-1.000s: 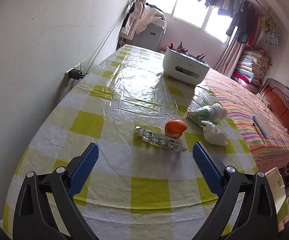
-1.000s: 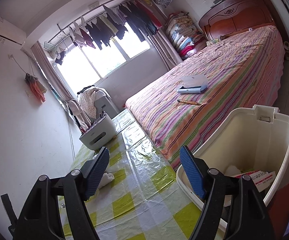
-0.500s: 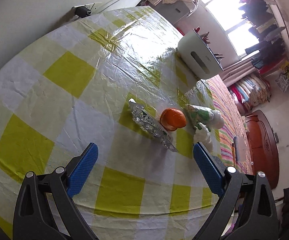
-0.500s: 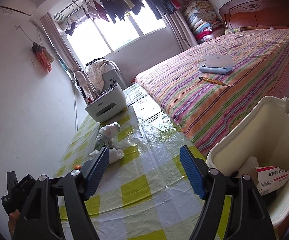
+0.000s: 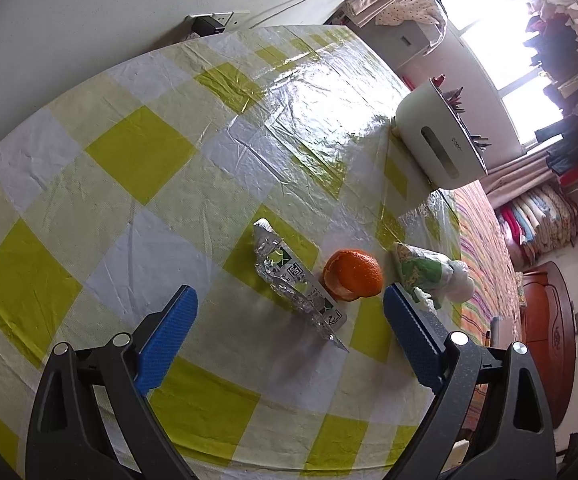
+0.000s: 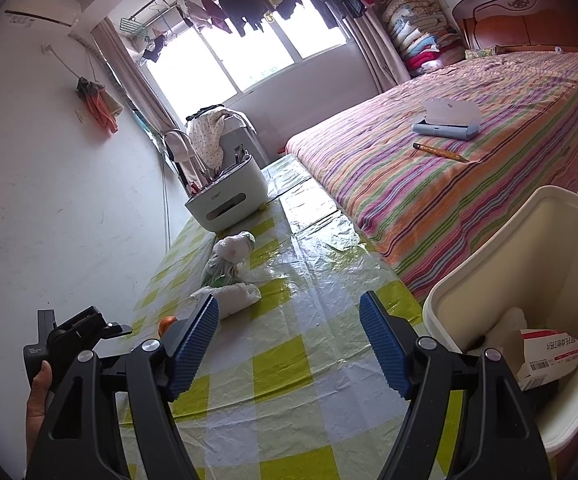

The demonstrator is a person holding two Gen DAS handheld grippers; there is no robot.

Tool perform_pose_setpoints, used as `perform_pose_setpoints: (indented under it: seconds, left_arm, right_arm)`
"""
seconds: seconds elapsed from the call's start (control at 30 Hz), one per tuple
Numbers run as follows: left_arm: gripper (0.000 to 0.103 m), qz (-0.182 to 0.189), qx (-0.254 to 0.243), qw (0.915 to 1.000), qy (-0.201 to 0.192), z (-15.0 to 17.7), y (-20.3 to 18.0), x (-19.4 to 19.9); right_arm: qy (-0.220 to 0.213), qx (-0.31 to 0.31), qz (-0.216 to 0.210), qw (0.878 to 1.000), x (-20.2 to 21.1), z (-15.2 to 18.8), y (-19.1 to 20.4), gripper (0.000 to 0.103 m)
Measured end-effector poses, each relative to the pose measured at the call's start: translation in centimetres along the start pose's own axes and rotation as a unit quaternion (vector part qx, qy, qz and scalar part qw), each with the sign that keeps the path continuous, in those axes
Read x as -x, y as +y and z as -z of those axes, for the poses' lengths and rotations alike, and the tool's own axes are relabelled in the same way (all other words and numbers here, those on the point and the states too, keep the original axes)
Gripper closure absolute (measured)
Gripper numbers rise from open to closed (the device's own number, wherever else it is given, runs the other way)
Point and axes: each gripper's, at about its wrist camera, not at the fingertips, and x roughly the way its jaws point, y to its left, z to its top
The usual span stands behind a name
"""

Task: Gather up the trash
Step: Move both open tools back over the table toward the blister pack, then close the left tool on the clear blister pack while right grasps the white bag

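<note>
On checked tablecloth, blister pack, lengthwise diagonal

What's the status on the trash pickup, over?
Left gripper and right gripper jaws open, empty. Blister pack, orange peel, wrappers on table. Bin alongside. Nothing blocking.

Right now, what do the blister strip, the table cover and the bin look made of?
Blister strip: crinkled silver foil with clear plastic pockets, shiny, printed label. Table cover: checked cloth probably under a clear plastic film; glossy glare and creases. Bin: cream moulded plastic, smooth, matte-looking walls.
</note>
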Motion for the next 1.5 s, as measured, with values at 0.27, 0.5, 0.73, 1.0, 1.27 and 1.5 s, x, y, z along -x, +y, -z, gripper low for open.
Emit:
perform_pose_setpoints:
  seconds: [0.27, 0.5, 0.73, 1.0, 1.27, 1.5]
  left_arm:
    - [0.036, -0.044, -0.004, 0.9990, -0.003, -0.7, -1.0, -1.4]
    - [0.074, -0.066, -0.023, 0.9975, 0.012, -1.7, -1.2, -2.4]
    - [0.093, -0.025, -0.031, 0.9984, 0.039, -2.4, 0.1, -3.0]
    - [0.094, 0.001, -0.040, 0.9980, 0.050, -2.1, 1.1, -2.5]
    - [0.094, 0.025, -0.074, 0.9963, 0.035, -1.0, 0.3, -0.8]
    - [0.094, 0.041, -0.085, 0.9950, 0.033, -0.6, 0.0, 0.0]
  right_arm:
    - [0.018, -0.033, -0.020, 0.999, -0.1, -0.2, -1.5, 0.032]
    - [0.040, -0.052, -0.037, 0.997, -0.5, -0.2, -2.0, 0.032]
    - [0.051, -0.033, -0.050, 0.997, -1.0, -0.6, -0.9, 0.032]
    - [0.046, 0.061, -0.054, 0.996, -3.6, -2.4, 3.1, 0.032]
    - [0.113, 0.162, -0.052, 0.979, -8.9, -1.1, 7.3, 0.032]
    - [0.155, 0.197, -0.042, 0.967, -13.1, -0.2, 9.0, 0.032]
